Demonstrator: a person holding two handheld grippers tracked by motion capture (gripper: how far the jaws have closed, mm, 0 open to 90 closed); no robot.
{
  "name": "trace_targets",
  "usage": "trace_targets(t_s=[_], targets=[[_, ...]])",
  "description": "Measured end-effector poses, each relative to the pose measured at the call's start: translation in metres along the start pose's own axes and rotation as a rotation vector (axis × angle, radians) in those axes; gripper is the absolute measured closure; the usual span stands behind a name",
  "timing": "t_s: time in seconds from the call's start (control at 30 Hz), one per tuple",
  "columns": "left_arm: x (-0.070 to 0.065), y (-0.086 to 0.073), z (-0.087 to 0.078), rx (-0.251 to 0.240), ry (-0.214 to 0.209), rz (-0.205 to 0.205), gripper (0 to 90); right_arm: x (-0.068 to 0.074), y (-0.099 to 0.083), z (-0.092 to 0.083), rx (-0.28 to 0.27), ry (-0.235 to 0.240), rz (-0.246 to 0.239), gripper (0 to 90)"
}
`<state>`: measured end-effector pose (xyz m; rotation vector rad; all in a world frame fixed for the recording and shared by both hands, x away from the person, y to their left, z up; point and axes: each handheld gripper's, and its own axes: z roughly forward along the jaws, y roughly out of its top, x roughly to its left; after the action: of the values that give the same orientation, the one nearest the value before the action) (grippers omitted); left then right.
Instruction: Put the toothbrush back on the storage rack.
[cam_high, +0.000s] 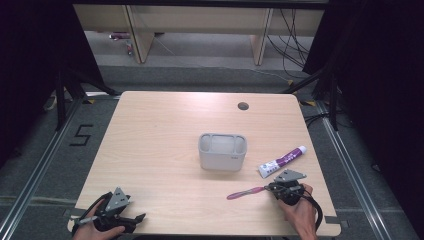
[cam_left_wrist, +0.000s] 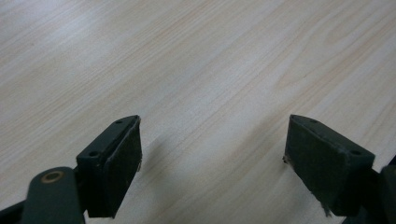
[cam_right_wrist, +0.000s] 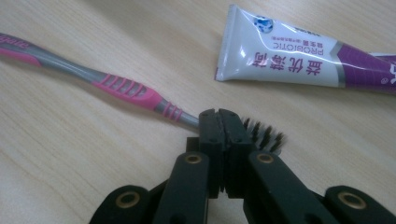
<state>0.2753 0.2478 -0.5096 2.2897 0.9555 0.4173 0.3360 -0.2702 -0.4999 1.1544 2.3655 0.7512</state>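
the pink toothbrush (cam_right_wrist: 126, 88) is lying on the table (cam_high: 150, 150) at its near right, its neck pinched between the closed jaws of the right gripper (cam_right_wrist: 225, 122), bristles poking past them. a toothpaste tube (cam_high: 281, 161) is lying just beyond. the grey compartmented holder (cam_high: 222, 151) is standing mid-table, its contents hidden. the left gripper (cam_left_wrist: 212, 154) is resting wide open over bare wood.

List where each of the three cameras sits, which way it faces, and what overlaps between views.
High view: above the person's edge, looking forward and down on the table; both hands, left gripper and right gripper enter at bottom.
Left gripper view: on the left gripper, facing bare tabletop; its jaws stand apart.
Right gripper view: on the right gripper, low over the wood; jaws closed at the toothbrush neck.
Shared: toothbrush and toothpaste tube appear in the high and right gripper views.
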Motion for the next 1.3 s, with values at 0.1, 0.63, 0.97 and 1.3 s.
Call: trace_targets(t_s=[0.1, 0.63, 0.97, 1.3], targets=[[0.001, 0.0, -0.001, 0.004, 0.0, 0.017, 18.2, 0.0, 0.002, 0.001, 0.014, 0.0, 0.028, 88.8], [0.001, 0.0, -0.002, 0.005, 0.001, 0.009, 18.2, 0.0, 0.012, 0.007, 0.016, -0.003, 0.054, 88.0], [0.001, 0.0, -0.002, 0.005, 0.001, 0.017, 18.1, 0.004, 0.017, -0.001, -0.02, 0.012, 0.076, 85.4], [0.001, 0.0, -0.001, 0.005, 0.003, 0.013, 18.2, 0.015, 0.034, -0.006, -0.034, 0.037, 0.159, 61.1]])
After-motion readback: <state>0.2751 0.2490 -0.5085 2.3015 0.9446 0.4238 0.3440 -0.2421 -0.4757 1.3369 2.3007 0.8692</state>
